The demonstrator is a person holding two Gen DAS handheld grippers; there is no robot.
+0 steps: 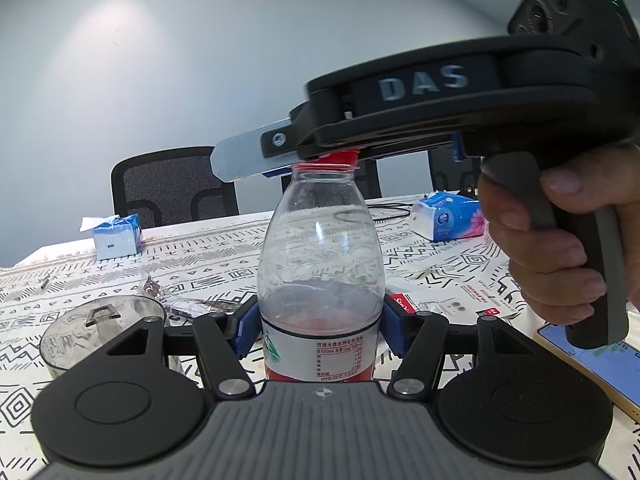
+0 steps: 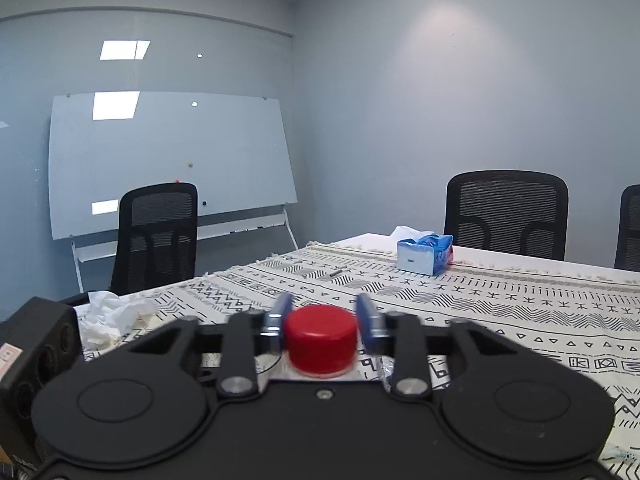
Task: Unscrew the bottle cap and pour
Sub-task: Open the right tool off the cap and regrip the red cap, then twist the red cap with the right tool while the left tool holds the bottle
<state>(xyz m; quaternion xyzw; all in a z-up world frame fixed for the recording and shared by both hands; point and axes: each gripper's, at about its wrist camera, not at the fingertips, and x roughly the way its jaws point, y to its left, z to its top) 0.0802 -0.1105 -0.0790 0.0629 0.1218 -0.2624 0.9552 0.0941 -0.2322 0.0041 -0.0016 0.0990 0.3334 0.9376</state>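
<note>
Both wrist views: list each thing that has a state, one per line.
bottle: upright on the table, nearly empty, held at its body
cap: on the bottle's neck, gripped
left claw: shut on the bottle
right claw: shut on the cap
clear cup: upright, looks empty
phone: flat, screen lit

Bottle (image 1: 320, 248): clear glossy plastic, smooth, paper-like label at lower centre. Cap (image 2: 321, 338): red plastic, matt sheen. Left gripper (image 1: 320, 326): matt black plastic, bright metal rivets, blue ribbed pads. Tablecloth (image 2: 480, 300): woven cloth, fringed edge. Cup (image 1: 100, 328), lower left: clear glossy plastic. Whiteboard (image 2: 172, 160): glossy, reflecting lights.
</note>
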